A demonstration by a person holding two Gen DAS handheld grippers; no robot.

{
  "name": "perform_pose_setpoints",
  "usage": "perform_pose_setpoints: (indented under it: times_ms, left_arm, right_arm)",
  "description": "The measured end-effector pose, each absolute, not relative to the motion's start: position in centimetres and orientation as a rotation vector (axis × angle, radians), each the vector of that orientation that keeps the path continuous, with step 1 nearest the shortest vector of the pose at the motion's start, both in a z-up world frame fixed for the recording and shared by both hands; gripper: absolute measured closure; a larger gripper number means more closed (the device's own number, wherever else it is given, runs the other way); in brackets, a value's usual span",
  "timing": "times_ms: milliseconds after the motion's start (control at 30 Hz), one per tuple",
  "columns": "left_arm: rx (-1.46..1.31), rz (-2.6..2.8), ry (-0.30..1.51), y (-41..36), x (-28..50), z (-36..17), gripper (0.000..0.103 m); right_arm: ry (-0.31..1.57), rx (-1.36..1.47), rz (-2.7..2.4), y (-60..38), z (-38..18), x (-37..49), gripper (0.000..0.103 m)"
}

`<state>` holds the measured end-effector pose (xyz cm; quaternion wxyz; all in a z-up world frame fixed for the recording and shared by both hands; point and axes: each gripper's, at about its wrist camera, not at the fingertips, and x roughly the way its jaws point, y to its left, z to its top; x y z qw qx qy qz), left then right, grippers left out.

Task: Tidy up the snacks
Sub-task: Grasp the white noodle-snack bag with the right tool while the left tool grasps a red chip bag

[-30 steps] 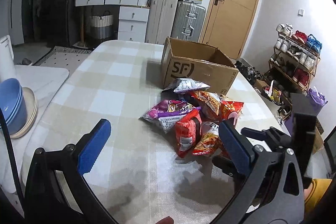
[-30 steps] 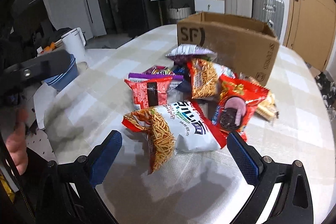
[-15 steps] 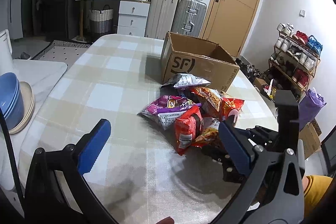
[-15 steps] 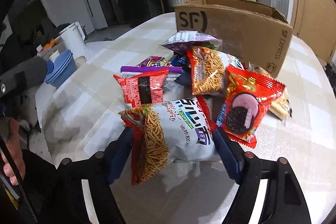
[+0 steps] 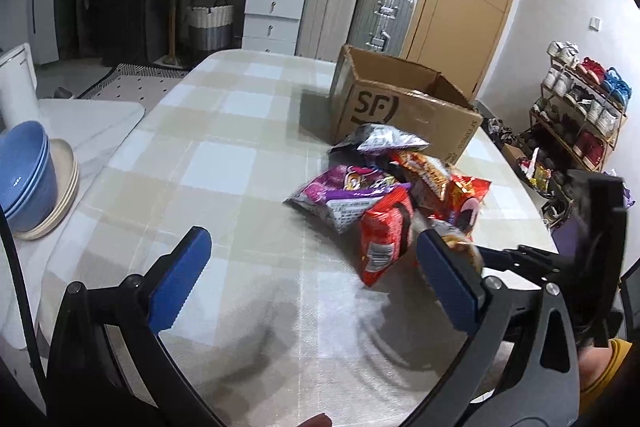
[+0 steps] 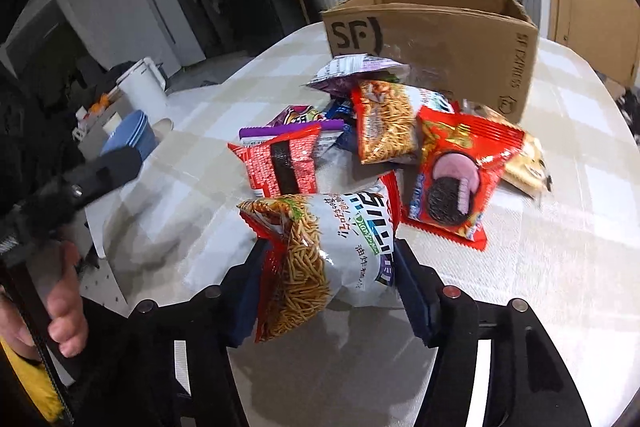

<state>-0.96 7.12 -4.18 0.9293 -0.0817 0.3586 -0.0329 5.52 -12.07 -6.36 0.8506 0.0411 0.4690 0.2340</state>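
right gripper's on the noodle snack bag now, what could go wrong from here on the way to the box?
1. The right gripper is closing on the puffy noodle snack bag; squeezing further may crush the brittle contents or pop it.
2. The bag is glossy and bulges between the pads, so it may slip out when lifted.
3. The cardboard box stands behind the remaining pile; a low carry could drag the red cookie packet along.

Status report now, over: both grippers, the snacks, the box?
Right gripper closing on white noodle-snack bag, pads pressing its sides. Left gripper open, empty. Other packets piled before open cardboard box; nothing blocks the box.
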Motion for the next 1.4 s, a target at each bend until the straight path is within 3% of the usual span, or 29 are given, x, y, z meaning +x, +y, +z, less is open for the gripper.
perform_pose_setpoints:
  times_ms: [367, 633, 1200, 1400]
  left_arm:
    - [-0.207, -0.056, 0.800, 7.2, 0.2, -6.1, 0.001]
    - [-0.149, -0.117, 0.823, 3.8, 0.7, -6.9, 0.001]
    - [-0.080, 0.106, 0.846, -1.3, 7.6, -10.3, 0.001]
    - [-0.096, 0.089, 0.905, -1.1, 8.5, -11.8, 0.021]
  right_arm:
    - [0.969, 0.211, 0.484, -14.9, -4.9, 4.2, 0.043]
    - [0.810, 0.383, 0.453, -19.5, -0.6, 2.0, 0.043]
    - [0.834, 0.474, 0.435, -21.8, -0.3, 1.8, 0.043]
    - [0.836, 0.485, 0.433, -22.3, -0.2, 2.0, 0.043]
